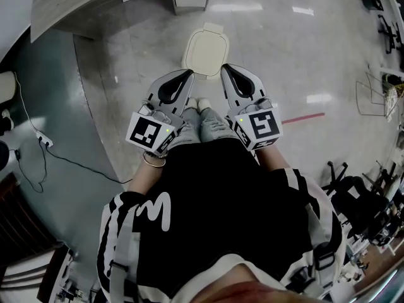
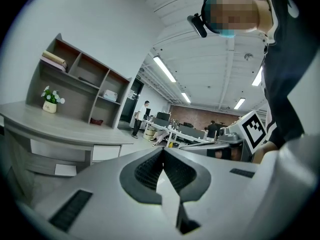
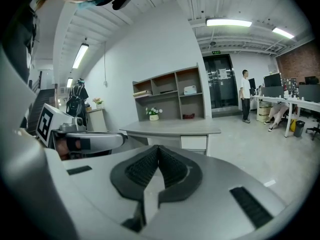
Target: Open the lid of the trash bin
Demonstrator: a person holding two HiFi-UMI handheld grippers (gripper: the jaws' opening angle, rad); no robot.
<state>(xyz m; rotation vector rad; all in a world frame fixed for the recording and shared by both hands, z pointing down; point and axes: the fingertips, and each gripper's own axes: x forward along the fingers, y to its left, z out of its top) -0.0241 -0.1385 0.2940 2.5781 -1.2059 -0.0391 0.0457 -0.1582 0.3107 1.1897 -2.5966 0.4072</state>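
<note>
Jaws of the left gripper [image 1: 188, 74] are clenched on nothing, left of centre frame. Just beyond its tip, at upper centre, the shut bin [image 1: 205, 49] stands on the floor [image 1: 297, 55]. Right gripper [image 1: 226, 69], right of centre, is likewise clenched and empty.

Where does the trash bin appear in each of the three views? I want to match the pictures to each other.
Head view: the trash bin, closed, is at top centre.
Left gripper view: not in it.
Right gripper view: not in it.
Shared landmark: the grey desk, top left in the head view, at the left in the left gripper view, and at the centre in the right gripper view.
</note>
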